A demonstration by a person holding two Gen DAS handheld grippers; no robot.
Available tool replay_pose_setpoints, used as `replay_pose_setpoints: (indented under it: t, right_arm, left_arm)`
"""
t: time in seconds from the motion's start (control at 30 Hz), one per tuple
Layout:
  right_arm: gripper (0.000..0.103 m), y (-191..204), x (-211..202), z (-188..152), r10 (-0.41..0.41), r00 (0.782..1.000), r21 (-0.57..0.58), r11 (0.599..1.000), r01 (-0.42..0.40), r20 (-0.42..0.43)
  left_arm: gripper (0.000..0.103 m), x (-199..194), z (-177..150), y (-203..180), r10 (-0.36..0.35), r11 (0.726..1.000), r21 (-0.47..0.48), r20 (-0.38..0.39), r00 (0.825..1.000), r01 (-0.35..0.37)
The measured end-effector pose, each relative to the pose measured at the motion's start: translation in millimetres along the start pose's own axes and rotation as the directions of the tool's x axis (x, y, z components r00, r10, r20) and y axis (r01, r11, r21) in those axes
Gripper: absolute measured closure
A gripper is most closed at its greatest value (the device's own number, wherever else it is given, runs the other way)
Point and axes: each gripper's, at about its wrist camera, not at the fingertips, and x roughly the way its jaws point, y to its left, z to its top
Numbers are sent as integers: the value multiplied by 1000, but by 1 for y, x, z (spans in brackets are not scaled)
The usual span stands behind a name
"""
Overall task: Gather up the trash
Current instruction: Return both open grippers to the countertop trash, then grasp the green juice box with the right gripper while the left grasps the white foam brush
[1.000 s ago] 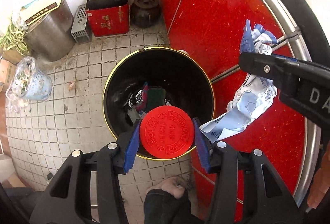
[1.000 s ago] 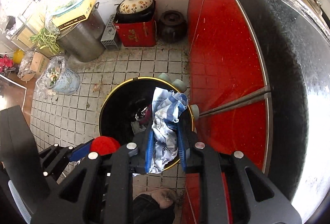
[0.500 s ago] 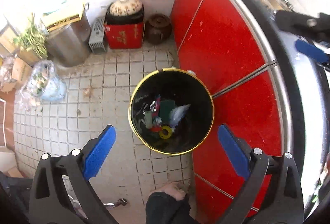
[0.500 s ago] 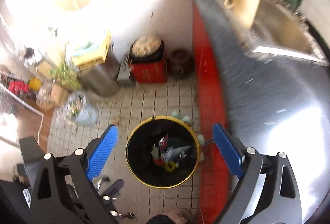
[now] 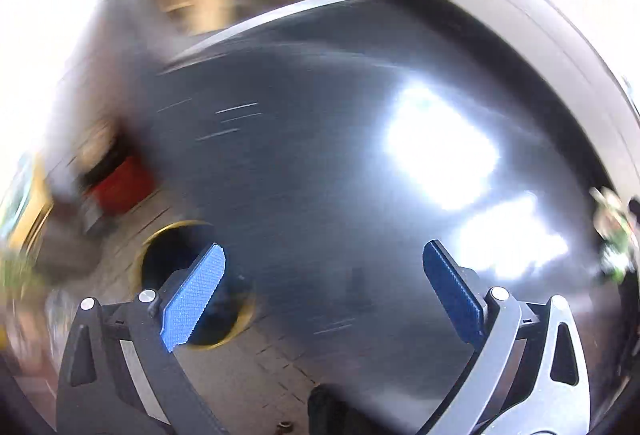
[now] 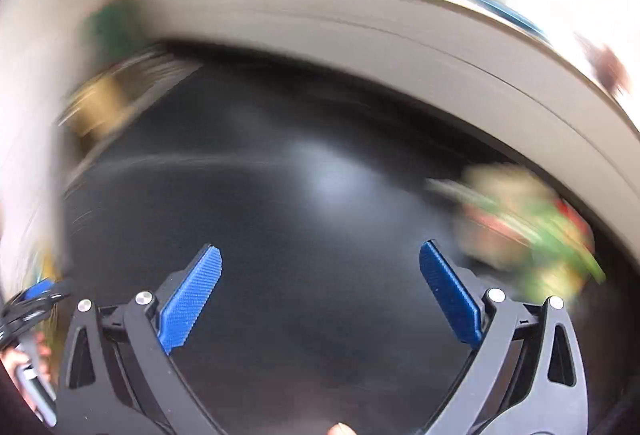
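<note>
The left hand-held gripper [image 5: 323, 289] stands spread wide and released, its blue pads [image 5: 194, 293] far apart with nothing between them; its jaws have just been opening, and they grasp and touch nothing; it hangs above the dark, glossy counter [image 5: 320, 155], which fills most of the left wrist view and carries bright window glare; down at the lower left, past the counter's edge, the black trash bin [image 5: 160, 267] with its yellow rim sits on the tiled floor [image 5: 260, 367], partly hidden behind the left pad; its contents cannot be made out through the blur; a red box [image 5: 120, 187] lies further back on the floor, smeared by motion.

The right hand-held gripper [image 6: 320, 293] is likewise released, jaws wide and just opened, pads [image 6: 190, 299] bare and touching nothing; beneath it lies the same dark counter; to the right, near the counter's far edge, sits a blurred heap of green, red and cream packaging [image 6: 528, 231], well apart from the pads; a pale wall runs behind it; at the lower left edge a hand [image 6: 20, 359] shows.
</note>
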Motion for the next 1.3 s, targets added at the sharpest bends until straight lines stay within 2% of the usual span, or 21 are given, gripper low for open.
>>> replay_pose_setpoints:
  t: [0.03, 0.1, 0.13, 0.2, 0.27, 0.33, 0.47, 0.53, 0.6, 0.63, 0.77, 0.83, 0.93, 1.07, 1.17, 1.23, 1.3]
  right_arm:
    - [7, -31, -3, -4, -41, 999, 62, 997, 42, -5]
    - [7, -106, -16, -22, -144, 989, 209, 967, 147, -27]
    - [7, -126, -21, -28, -169, 985, 247, 954, 172, -34]
    - [7, -169, -34, -42, -224, 973, 333, 915, 227, -48]
    - [7, -201, -44, -53, -249, 967, 400, 882, 249, -53]
    - [7, -223, -47, -62, -255, 965, 456, 852, 256, -65]
    - [7, -242, -33, -70, -236, 966, 517, 816, 258, -109]
    - [7, -258, -25, -72, -203, 971, 559, 794, 239, -127]
    - [7, -250, -11, -68, -176, 975, 576, 786, 223, -137]
    - [7, -247, -3, -63, -157, 977, 577, 789, 210, -141]
    - [7, -229, 27, -38, -131, 975, 524, 826, 206, -177]
    - [7, -225, 40, -29, -124, 972, 511, 834, 210, -198]
    - [7, -223, 59, -20, -117, 964, 490, 842, 225, -240]
    - [7, -227, 73, -22, -114, 957, 487, 841, 236, -267]
    - [7, -232, 71, -24, -133, 950, 478, 839, 259, -282]
    - [7, -234, 69, -27, -158, 942, 453, 845, 284, -297]
    - [7, -239, 65, -31, -171, 935, 432, 851, 299, -312]
  left_arm:
    - [7, 5, 7, -27, -27, 998, 51, -11, 1000, 27]
    - [7, 12, 19, -90, -76, 982, 173, -32, 997, 81]
    - [7, 14, 24, -127, -104, 963, 247, -40, 994, 110]
    - [7, 16, 28, -174, -127, 929, 343, -48, 991, 136]
    - [7, 18, 32, -224, -140, 885, 441, -55, 989, 150]
    - [7, 22, 37, -254, -144, 855, 494, -64, 988, 156]
    - [7, 38, 41, -316, -111, 785, 605, -76, 991, 134]
    - [7, 48, 45, -338, -100, 758, 640, -78, 992, 127]
    - [7, 53, 51, -356, -93, 733, 671, -68, 993, 114]
    - [7, 55, 52, -366, -90, 720, 685, -65, 994, 111]
    - [7, 77, 64, -409, -68, 638, 765, -57, 996, 87]
    - [7, 85, 62, -418, -65, 609, 788, -64, 996, 91]
    - [7, 100, 61, -437, -73, 537, 835, -94, 993, 119]
    - [7, 114, 55, -444, -74, 467, 871, -134, 988, 153]
    - [7, 120, 53, -444, -86, 439, 876, -179, 980, 199]
    - [7, 120, 53, -446, -89, 426, 882, -179, 980, 200]
    - [7, 118, 53, -445, -101, 423, 880, -193, 976, 217]
